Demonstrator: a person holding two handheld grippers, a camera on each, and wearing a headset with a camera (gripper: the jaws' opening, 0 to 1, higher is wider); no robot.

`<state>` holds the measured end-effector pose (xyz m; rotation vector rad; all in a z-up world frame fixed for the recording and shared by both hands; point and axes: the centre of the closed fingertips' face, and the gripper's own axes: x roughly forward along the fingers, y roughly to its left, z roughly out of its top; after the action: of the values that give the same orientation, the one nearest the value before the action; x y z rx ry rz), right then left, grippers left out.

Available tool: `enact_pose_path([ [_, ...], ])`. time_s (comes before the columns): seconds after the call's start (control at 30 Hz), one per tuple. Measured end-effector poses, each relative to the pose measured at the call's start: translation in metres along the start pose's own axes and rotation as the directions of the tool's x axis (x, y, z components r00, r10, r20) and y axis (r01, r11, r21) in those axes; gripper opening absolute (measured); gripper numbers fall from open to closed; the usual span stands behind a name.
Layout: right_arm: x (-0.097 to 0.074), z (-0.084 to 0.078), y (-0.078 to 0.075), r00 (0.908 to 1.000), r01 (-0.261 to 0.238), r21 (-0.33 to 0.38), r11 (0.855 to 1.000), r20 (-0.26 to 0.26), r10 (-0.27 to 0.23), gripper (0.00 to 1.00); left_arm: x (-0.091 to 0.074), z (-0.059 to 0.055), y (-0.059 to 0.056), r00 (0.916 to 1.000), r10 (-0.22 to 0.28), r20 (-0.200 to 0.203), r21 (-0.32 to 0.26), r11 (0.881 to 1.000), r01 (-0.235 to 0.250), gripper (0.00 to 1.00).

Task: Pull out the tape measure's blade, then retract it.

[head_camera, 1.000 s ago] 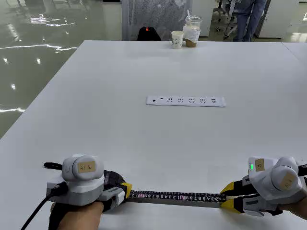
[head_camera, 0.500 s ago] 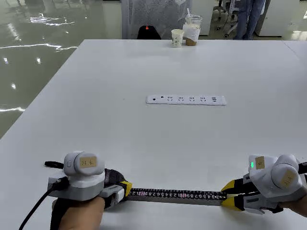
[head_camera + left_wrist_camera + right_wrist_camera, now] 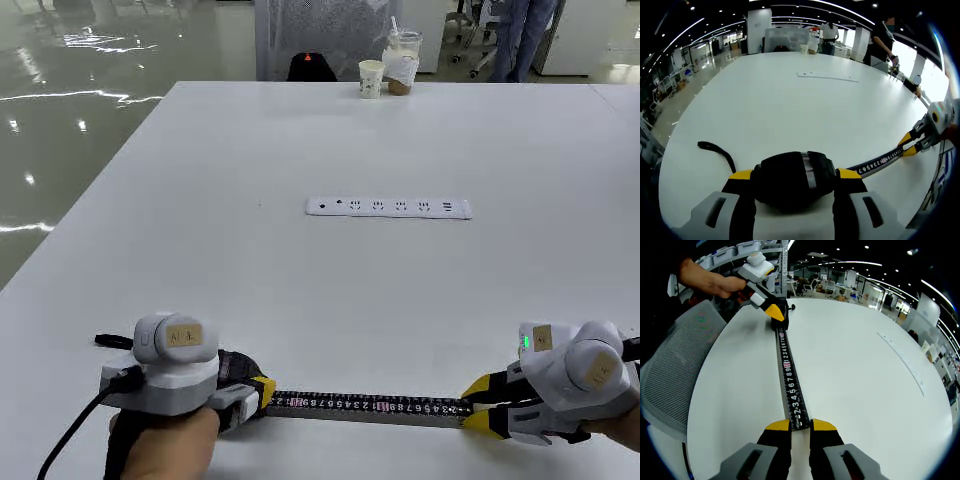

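Jaws closed both sides: clamping the black tape measure case (image 3: 785, 190) in the left gripper (image 3: 796, 176) at 7 o'clock of the table (image 3: 300, 280) in the head view, pinching the blade (image 3: 787, 370) by its tip in the right gripper (image 3: 800, 426) at 5 o'clock; stretched flat between.

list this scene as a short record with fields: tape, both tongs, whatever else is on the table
left tongs: shut on the tape measure case
right tongs: shut on the tip of the blade
blade state: pulled out, stretched along the table between the two tongs
strap: black, trailing from the case on the table
power strip: white, mid-table, apart from the tape
cups: at the far edge
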<state>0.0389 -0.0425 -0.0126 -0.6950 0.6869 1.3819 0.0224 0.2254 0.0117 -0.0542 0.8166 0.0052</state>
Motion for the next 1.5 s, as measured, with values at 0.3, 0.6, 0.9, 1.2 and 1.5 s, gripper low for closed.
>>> enact_pose_path([
  [0.3,0.001,0.001,0.000,1.0000,-0.003,0.000,1.000,0.001,0.003,0.09,-0.002,0.001,0.000,1.0000,-0.004,0.006,0.000,1.000,0.004,0.57],
  [0.6,0.002,0.003,0.001,1.0000,-0.003,0.006,1.000,0.004,0.003,0.09,-0.003,0.000,0.000,0.9999,-0.017,0.002,0.003,1.000,0.017,0.57],
  [0.9,0.002,0.004,0.001,1.0000,-0.003,0.006,1.000,0.005,0.003,0.09,-0.003,-0.001,0.000,0.9997,-0.023,0.003,-0.005,1.000,0.023,0.57],
  [1.2,0.008,0.010,0.003,0.9998,-0.013,0.002,1.000,0.014,0.013,0.09,-0.002,-0.001,0.000,0.9997,-0.026,0.000,-0.010,1.000,0.026,0.57],
  [1.5,0.012,0.015,0.004,0.9996,-0.017,0.001,1.000,0.023,0.017,0.10,-0.002,-0.001,0.000,0.9996,-0.029,-0.002,-0.015,0.999,0.029,0.57],
])
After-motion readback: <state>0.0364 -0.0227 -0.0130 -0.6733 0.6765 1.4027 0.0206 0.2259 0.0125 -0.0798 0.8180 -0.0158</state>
